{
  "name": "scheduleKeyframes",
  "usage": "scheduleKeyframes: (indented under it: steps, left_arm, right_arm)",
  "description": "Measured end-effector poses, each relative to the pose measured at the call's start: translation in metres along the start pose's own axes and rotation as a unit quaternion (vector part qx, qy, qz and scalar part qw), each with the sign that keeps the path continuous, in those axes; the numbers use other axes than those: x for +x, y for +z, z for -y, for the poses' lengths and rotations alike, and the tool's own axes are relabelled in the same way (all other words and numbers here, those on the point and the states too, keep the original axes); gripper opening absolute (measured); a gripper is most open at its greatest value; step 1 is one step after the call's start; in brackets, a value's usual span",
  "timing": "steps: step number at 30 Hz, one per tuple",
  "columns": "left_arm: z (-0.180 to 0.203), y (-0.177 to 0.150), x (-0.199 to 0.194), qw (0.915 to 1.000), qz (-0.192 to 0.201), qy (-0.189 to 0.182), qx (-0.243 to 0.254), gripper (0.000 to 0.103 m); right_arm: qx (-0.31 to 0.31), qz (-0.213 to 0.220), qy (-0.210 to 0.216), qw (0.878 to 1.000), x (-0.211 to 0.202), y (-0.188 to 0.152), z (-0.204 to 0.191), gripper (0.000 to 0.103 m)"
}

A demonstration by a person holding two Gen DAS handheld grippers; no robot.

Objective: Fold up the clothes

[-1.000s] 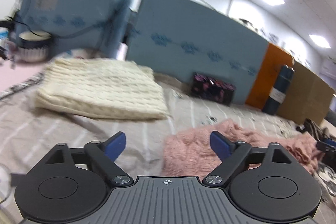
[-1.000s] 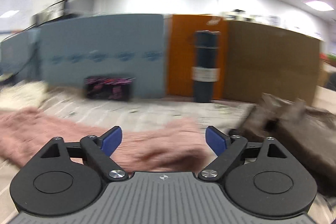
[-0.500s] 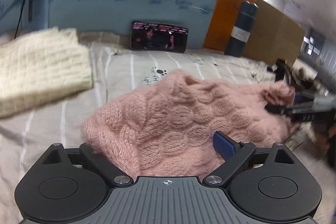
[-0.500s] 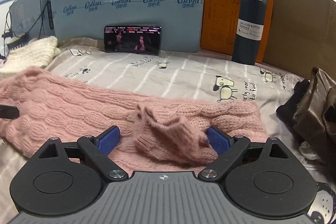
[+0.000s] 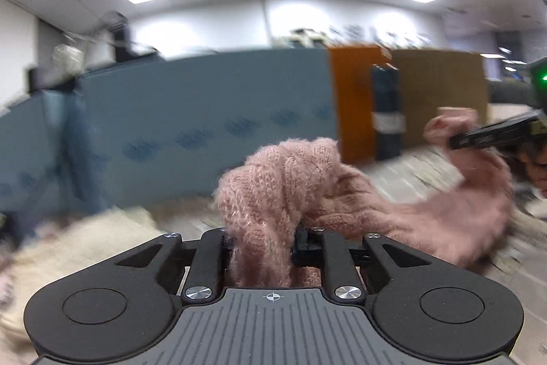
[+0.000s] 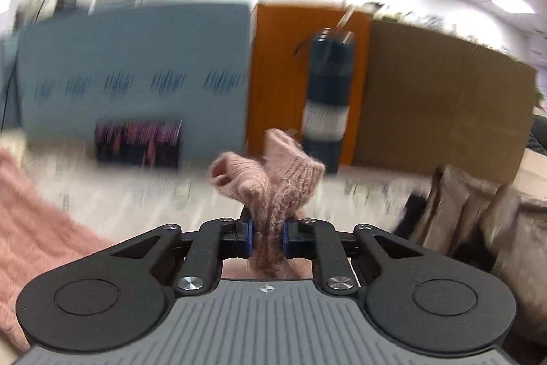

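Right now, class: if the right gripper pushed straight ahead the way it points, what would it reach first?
The right gripper already pinches the pink sweater. Beyond that, probably the dark vacuum bottle standing ahead; blur leaves depth unclear.

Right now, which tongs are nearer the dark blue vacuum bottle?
Right, as best the blur allows. The right tongs, shut on the fuzzy pink knit sweater, point almost straight at the bottle; the left tongs sit further left of it.

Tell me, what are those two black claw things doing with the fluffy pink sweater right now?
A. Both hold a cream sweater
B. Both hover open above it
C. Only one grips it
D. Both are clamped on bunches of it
D: the left gripper and the right gripper each pinch a bunch of the pink sweater between closed fingers.
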State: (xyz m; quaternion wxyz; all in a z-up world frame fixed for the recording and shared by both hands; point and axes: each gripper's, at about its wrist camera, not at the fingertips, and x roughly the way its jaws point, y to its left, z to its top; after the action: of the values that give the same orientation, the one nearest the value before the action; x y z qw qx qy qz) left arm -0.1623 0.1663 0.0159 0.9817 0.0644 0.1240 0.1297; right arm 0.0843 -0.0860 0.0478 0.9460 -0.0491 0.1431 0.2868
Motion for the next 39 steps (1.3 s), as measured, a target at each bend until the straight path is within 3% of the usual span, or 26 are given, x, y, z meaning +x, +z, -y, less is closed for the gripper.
scheduleKeyframes:
  steps: [3, 5, 7, 10, 14, 16, 18, 19, 20, 23, 24, 25, 27, 29, 31, 33, 34, 35, 37, 39]
  left_arm:
    - [-0.027, 0.007, -0.005, 0.9985, 0.021, 0.046, -0.022, 0.017]
    - [-0.051, 0.005, -0.005, 0.9963, 0.01, 0.061, -0.06, 0.017]
    - [-0.076, -0.002, 0.0, 0.9926, -0.02, 0.055, -0.107, 0.018]
    - [-0.105, -0.021, 0.016, 0.9818, -0.074, 0.012, -0.175, 0.019]
    - [-0.109, -0.04, 0.036, 0.979, -0.136, 0.011, -0.151, 0.027]
    - [-0.109, -0.035, 0.035, 0.9838, -0.123, 0.019, -0.129, 0.053]
    - [-0.109, -0.029, 0.034, 0.988, -0.108, 0.027, -0.107, 0.075]
    - [-0.108, -0.027, 0.033, 0.9898, -0.101, 0.031, -0.095, 0.081]
    - [-0.108, -0.024, 0.032, 0.9914, -0.094, 0.035, -0.084, 0.081]
    - [-0.108, -0.016, 0.03, 0.9951, -0.072, 0.047, -0.05, 0.083]
    - [-0.108, -0.013, 0.029, 0.9959, -0.064, 0.051, -0.038, 0.086]
    - [-0.104, -0.01, 0.033, 0.997, -0.065, 0.032, -0.028, 0.089]
    - [-0.098, -0.005, 0.04, 0.9977, -0.066, -0.009, -0.006, 0.09]
    - [-0.096, -0.006, 0.053, 0.9955, -0.087, -0.037, -0.01, 0.09]
    - [-0.096, -0.008, 0.065, 0.9919, -0.11, -0.062, -0.016, 0.09]
    - [-0.094, -0.013, 0.067, 0.9904, -0.116, -0.075, -0.013, 0.088]
    - [-0.092, -0.015, 0.067, 0.99, -0.115, -0.081, -0.009, 0.084]
    - [-0.089, -0.017, 0.064, 0.9905, -0.11, -0.082, 0.0, 0.076]
    - [-0.083, -0.02, 0.058, 0.9912, -0.101, -0.084, 0.018, 0.027]
    - [-0.076, -0.023, 0.051, 0.9914, -0.091, -0.087, 0.037, 0.018]
  right_arm:
    - [0.068, 0.048, 0.01, 0.997, -0.01, 0.017, 0.021, 0.013]
    - [0.112, 0.063, 0.02, 0.992, -0.014, 0.021, 0.036, 0.013]
    - [0.132, 0.052, 0.016, 0.99, -0.006, 0.019, 0.046, 0.013]
    - [0.161, 0.003, 0.025, 0.987, 0.017, 0.009, 0.06, 0.013]
    - [0.176, -0.069, 0.034, 0.981, 0.051, -0.011, 0.067, 0.013]
    - [0.173, -0.089, 0.025, 0.981, 0.06, -0.018, 0.069, 0.015]
    - [0.163, -0.077, 0.002, 0.984, 0.058, -0.018, 0.066, 0.034]
    - [0.155, -0.062, -0.014, 0.986, 0.054, -0.017, 0.064, 0.035]
    - [0.148, -0.047, -0.024, 0.988, 0.05, -0.016, 0.062, 0.038]
    - [0.142, 0.004, -0.066, 0.988, 0.035, -0.014, 0.057, 0.064]
    - [0.148, 0.019, -0.068, 0.987, 0.028, -0.014, 0.058, 0.067]
    - [0.158, 0.029, -0.06, 0.985, 0.022, -0.015, 0.061, 0.068]
    - [0.195, 0.031, -0.005, 0.98, 0.014, -0.014, 0.07, 0.072]
    - [0.245, -0.002, 0.095, 0.965, 0.018, -0.018, 0.082, 0.08]
    - [0.283, -0.063, 0.192, 0.938, 0.034, -0.026, 0.086, 0.084]
    - [0.295, -0.108, 0.216, 0.924, 0.047, -0.035, 0.083, 0.084]
    - [0.288, -0.123, 0.208, 0.927, 0.051, -0.037, 0.079, 0.084]
    - [0.281, -0.128, 0.203, 0.929, 0.052, -0.038, 0.076, 0.084]
    - [0.267, -0.138, 0.193, 0.934, 0.054, -0.04, 0.071, 0.084]
    - [0.262, -0.136, 0.191, 0.936, 0.053, -0.04, 0.07, 0.084]
